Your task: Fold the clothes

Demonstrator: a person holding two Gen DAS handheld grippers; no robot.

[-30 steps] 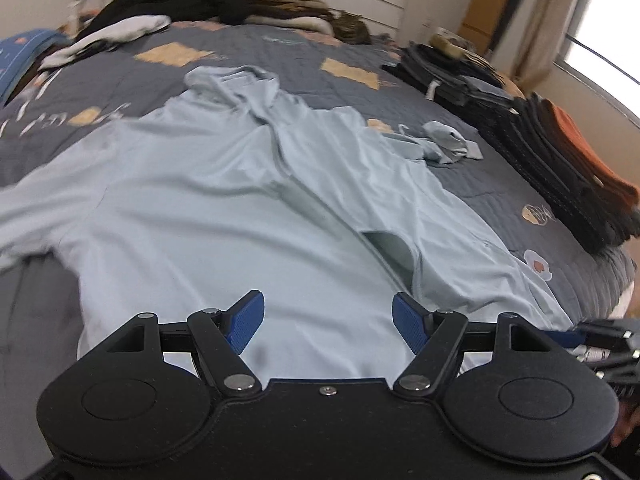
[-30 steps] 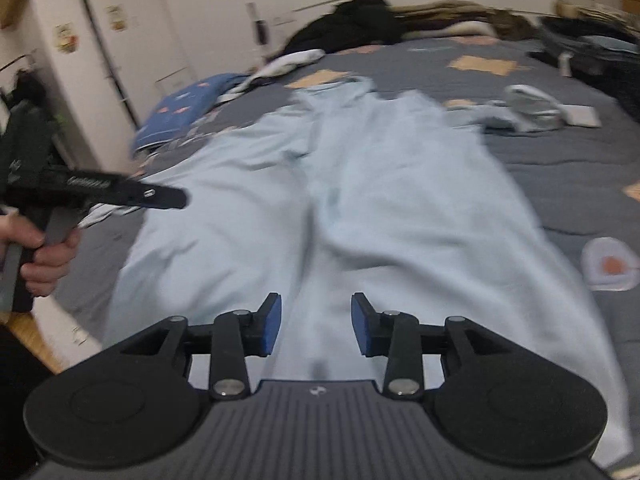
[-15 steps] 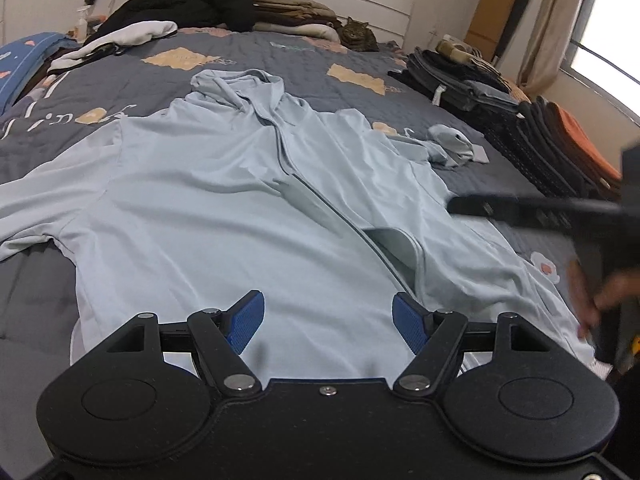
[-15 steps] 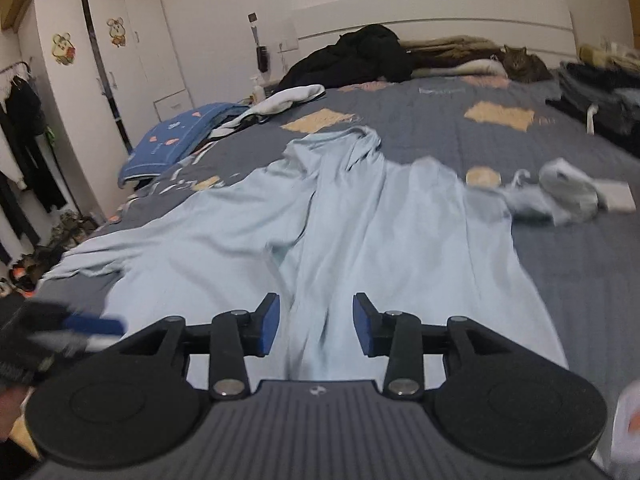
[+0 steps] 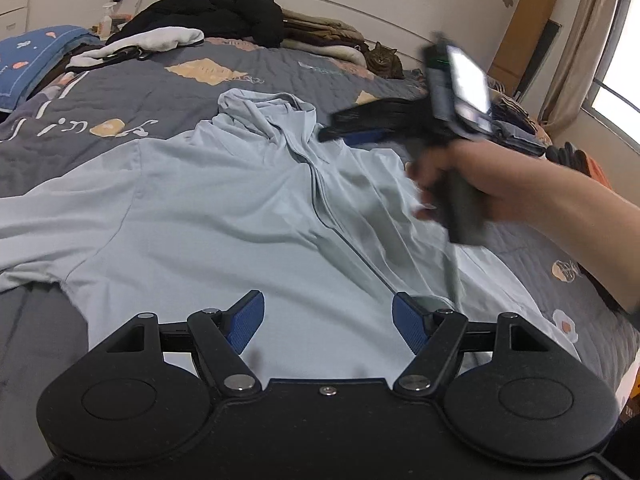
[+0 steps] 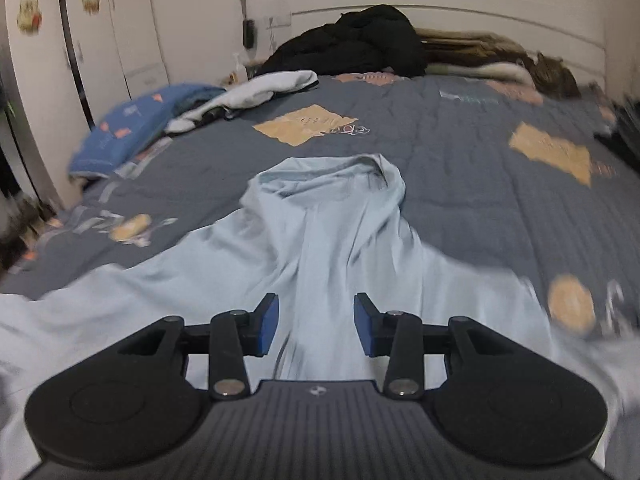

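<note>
A pale blue zip hoodie [image 5: 224, 216] lies spread front-up on the grey bed, hood [image 5: 256, 108] toward the headboard. My left gripper [image 5: 326, 322] hovers open over its lower hem with nothing between the blue pads. My right gripper [image 6: 316, 326] is open too, above the chest of the hoodie [image 6: 328, 240] and pointing at the hood [image 6: 340, 176]; nothing is between its pads. In the left wrist view the right gripper [image 5: 360, 130] appears blurred, held by a hand [image 5: 472, 176] over the hoodie's right shoulder.
A black jacket [image 5: 216, 12] and folded beige clothes lie by the headboard, with a cat [image 5: 384, 62] beside them. A white garment [image 6: 264, 88] and blue pillow [image 6: 132, 128] sit at the left. Stacked dark clothes [image 5: 516, 128] line the right edge. A white wardrobe [image 6: 60, 60] stands left.
The right gripper swept forward from the hoodie's hem up over its chest toward the hood, now crossing the left wrist view. The left gripper shifted slightly and stayed open.
</note>
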